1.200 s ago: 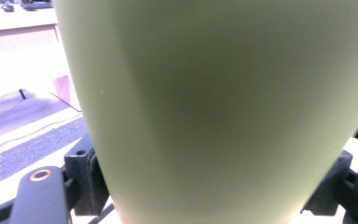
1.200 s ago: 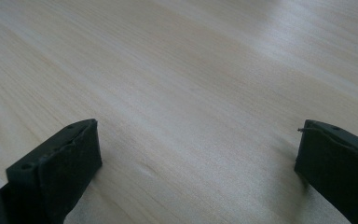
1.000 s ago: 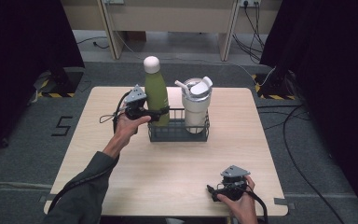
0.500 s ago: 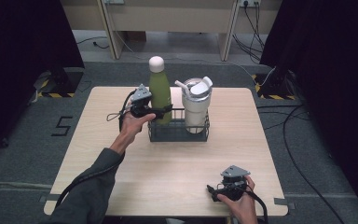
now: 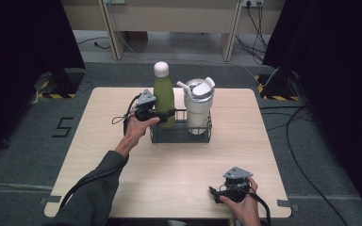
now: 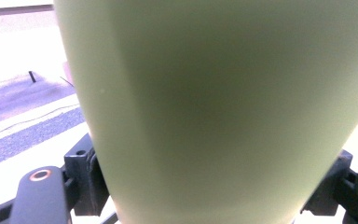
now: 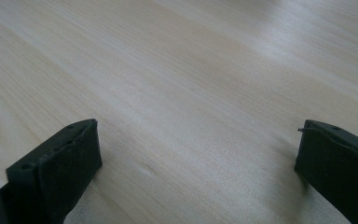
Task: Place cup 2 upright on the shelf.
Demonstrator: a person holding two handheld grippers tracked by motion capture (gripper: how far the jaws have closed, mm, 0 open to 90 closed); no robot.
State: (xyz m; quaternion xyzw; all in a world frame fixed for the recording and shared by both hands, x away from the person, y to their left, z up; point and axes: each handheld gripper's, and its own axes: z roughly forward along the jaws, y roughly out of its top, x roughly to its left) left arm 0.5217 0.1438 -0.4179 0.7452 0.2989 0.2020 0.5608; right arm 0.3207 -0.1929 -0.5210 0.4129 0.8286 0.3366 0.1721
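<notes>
A green bottle with a white cap stands in the left half of a dark wire basket at mid-table. My left gripper is shut on the bottle's body from the left; in the left gripper view the green bottle sits between the jaws. A white tumbler with a lid and straw stands in the basket's right half. Near the table's front right edge my right gripper rests low with its jaws wide apart over bare wood, nothing between them.
The wooden table has open surface on the left and in front of the basket. Cables lie on the grey floor to the right, and desk legs stand behind the table.
The left hand has carried the green bottle rightward and down into the basket's left half beside the tumbler. The right gripper has stayed in place.
</notes>
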